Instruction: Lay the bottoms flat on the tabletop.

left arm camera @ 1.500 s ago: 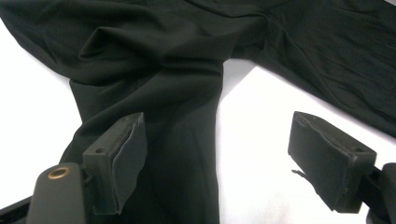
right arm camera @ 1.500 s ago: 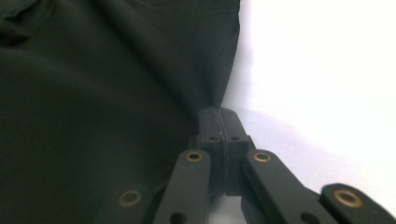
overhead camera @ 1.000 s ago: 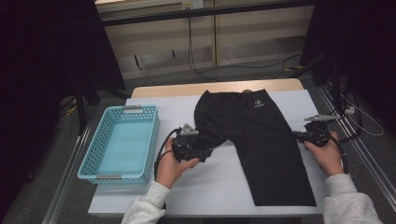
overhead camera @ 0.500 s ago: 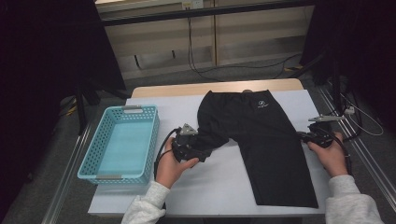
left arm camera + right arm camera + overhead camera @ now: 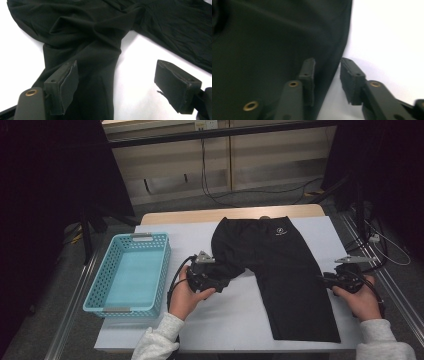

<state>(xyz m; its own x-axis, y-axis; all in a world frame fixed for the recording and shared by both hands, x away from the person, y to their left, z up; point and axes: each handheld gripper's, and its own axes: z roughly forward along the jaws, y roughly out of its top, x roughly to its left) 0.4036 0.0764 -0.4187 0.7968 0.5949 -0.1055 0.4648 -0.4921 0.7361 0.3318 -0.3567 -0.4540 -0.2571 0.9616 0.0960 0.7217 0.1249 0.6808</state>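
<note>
- Black shorts (image 5: 280, 275) lie flat on the white counter (image 5: 225, 320), one leg bunched, small white logo at the waistband.
- Left gripper (image 5: 220, 282) spread wide over the bunched leg.
- Right gripper (image 5: 322, 279) has just been parting its jaws at the shorts' edge, pinching nothing.

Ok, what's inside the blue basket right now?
Nothing visible: the blue basket shows a bare pale floor in the high view. Its near wall hides a thin strip of that floor. The black pants lie beside it on the white table.
</note>
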